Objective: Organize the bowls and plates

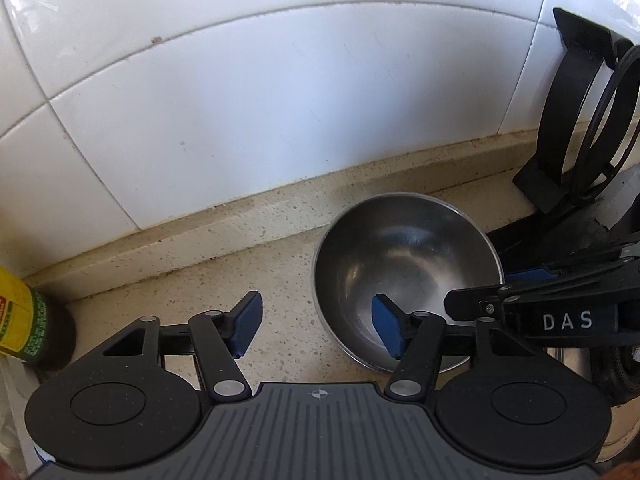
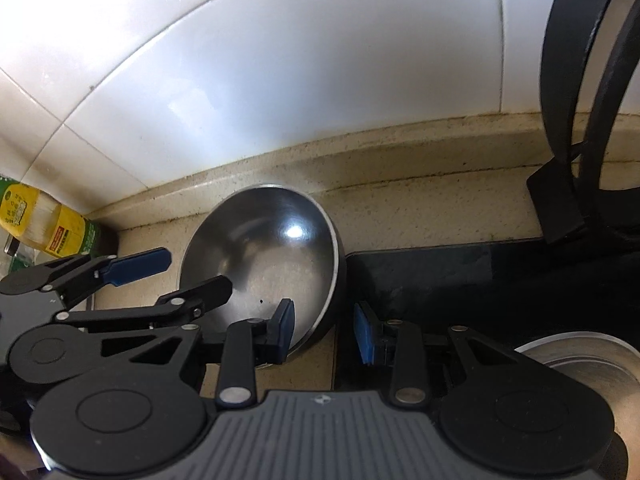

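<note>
The black rack [image 1: 576,120] runs off the right edge in both views, so only its curved bands and one flat foot show. A yellow-and-green labelled bottle [image 2: 44,224] is cut off at the left edge, its print too small to read. At the lower right of the right wrist view, a round metal piece with a brushed top [image 2: 580,356] is half hidden behind the claw's housing; whether it is a plate or a lid cannot be told.

The bowl [image 1: 404,268] is smooth, rounded steel with a thin rim and a bright glint inside. It sits upright on the speckled beige stone bench [image 1: 280,264], near the glossy white wall tiles [image 1: 240,100] and beside a dark mat [image 2: 440,276].

The left claw [image 1: 316,326] is spread wide, its right blue ribbed pad over the bowl's near rim. The right claw [image 2: 324,332] is also spread, straddling the bowl's edge without gripping.
</note>
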A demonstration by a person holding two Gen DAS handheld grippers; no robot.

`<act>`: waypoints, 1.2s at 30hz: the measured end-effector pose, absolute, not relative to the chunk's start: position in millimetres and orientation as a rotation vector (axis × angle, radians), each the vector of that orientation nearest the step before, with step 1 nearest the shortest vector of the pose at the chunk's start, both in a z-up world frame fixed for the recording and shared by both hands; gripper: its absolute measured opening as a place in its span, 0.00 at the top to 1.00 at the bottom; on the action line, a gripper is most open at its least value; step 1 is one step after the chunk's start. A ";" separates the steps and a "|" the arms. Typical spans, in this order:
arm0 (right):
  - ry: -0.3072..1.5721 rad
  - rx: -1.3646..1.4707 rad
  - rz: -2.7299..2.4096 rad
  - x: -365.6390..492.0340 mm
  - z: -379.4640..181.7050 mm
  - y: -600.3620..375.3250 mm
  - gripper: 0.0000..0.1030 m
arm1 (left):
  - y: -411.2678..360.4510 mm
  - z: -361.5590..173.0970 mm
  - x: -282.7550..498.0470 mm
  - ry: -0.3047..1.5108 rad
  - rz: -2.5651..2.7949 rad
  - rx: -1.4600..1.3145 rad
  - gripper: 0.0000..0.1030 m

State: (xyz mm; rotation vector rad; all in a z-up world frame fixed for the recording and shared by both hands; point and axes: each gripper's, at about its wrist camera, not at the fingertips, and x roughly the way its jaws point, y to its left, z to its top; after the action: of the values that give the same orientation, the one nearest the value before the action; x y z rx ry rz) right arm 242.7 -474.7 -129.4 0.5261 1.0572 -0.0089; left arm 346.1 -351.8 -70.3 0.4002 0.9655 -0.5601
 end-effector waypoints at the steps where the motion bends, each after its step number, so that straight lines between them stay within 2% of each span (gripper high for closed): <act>1: 1.056 0.520 -0.004 243.0 -129.9 -473.8 0.66 | -352.8 -71.5 345.4 0.966 -0.563 0.408 0.40; 5: 1.067 0.506 0.015 245.9 -132.2 -469.2 0.66 | -356.2 -77.6 345.7 0.975 -0.559 0.431 0.46; 13: 1.070 0.509 0.016 248.0 -134.1 -469.4 0.65 | -358.4 -82.3 346.9 0.981 -0.566 0.444 0.48; 16: 1.064 0.520 0.009 247.7 -134.7 -471.9 0.66 | -358.4 -82.6 346.9 0.982 -0.570 0.445 0.47; 23: 1.066 0.542 0.000 247.8 -136.1 -478.0 0.66 | -358.6 -81.8 347.5 0.985 -0.566 0.453 0.37; 30: 1.067 0.536 0.007 248.5 -135.3 -477.2 0.65 | -359.6 -84.7 349.9 0.994 -0.559 0.457 0.38; 36: 1.085 0.521 0.021 251.6 -138.6 -473.0 0.67 | -361.5 -89.1 352.9 1.010 -0.564 0.462 0.48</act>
State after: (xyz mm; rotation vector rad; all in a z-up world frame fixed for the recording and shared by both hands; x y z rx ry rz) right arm 251.6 -473.0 -138.6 0.5212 1.0848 0.0212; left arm 352.9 -361.5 -89.1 0.4615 1.0102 -0.5638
